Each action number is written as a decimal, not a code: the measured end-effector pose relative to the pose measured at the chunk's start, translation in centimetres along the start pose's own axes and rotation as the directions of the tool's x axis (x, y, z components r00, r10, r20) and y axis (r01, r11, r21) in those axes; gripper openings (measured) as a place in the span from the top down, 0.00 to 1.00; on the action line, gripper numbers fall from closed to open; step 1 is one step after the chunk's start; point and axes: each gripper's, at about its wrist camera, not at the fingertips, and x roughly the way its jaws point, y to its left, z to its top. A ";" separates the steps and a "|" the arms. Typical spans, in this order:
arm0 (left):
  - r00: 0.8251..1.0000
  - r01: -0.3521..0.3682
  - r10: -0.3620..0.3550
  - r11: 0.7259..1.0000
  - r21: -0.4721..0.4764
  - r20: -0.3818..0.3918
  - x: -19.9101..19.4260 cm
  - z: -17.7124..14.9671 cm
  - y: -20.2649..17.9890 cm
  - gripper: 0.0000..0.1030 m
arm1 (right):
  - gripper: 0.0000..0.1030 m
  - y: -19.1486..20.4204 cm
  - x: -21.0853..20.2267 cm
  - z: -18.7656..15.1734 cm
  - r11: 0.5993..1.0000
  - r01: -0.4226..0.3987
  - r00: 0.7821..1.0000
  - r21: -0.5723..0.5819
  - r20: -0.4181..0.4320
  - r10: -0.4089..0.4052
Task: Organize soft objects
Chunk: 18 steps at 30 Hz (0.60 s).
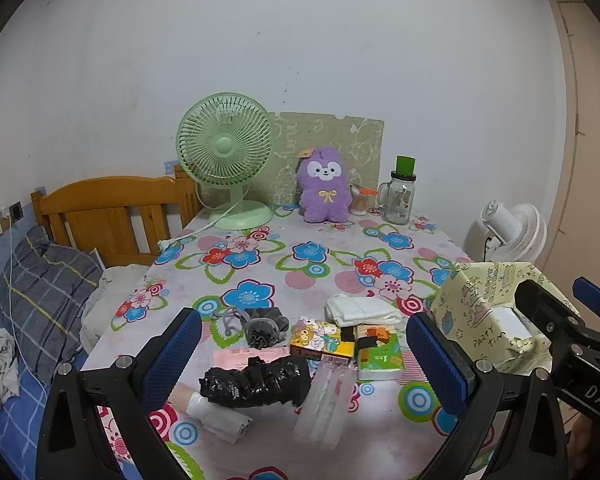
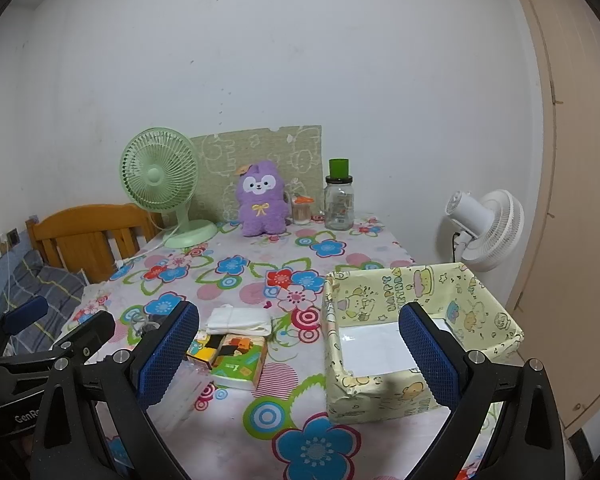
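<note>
Left gripper (image 1: 304, 360) and right gripper (image 2: 300, 360), fingers spread wide, holding nothing. Folded white cloth (image 1: 360, 309), grey scrunchie (image 1: 262, 330) and tissue pack (image 1: 380, 354) on floral tablecloth (image 1: 320, 256), left of yellow paper-wrapped box (image 2: 384, 394). Purple plush toy (image 1: 324, 188) upright at far edge.

My left gripper (image 1: 306, 354) hangs wide open above a black plastic bag (image 1: 256, 380) on the floral tablecloth (image 1: 260, 264). A purple plush (image 1: 324, 188) sits upright by the wall, beside a green fan (image 1: 224, 148).
</note>
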 end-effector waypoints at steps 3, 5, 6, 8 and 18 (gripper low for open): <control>1.000 -0.009 0.009 1.000 0.001 -0.008 0.3 -0.1 0.2 0.00 | 0.02 0.3 0.3 0.1 1.000 -0.002 1.000 -0.004 -0.003 0.002; 1.000 -0.018 0.018 1.000 0.004 -0.014 0.6 -0.2 0.4 0.00 | 0.02 0.4 0.5 0.1 1.000 -0.003 1.000 -0.002 -0.006 0.003; 1.000 -0.024 0.024 1.000 0.006 -0.017 0.6 -0.2 0.5 0.00 | 0.02 0.5 0.7 0.1 1.000 -0.004 1.000 0.000 -0.009 0.004; 0.999 -0.032 0.032 0.999 0.009 -0.021 0.9 -0.3 0.8 0.00 | 0.02 0.8 1.0 0.1 1.000 -0.007 1.000 0.002 -0.013 0.007; 0.997 -0.039 0.040 0.999 0.007 -0.063 2.6 -0.8 2.5 0.01 | 0.02 2.9 2.8 -0.3 1.000 -0.022 0.999 -0.016 -0.037 0.022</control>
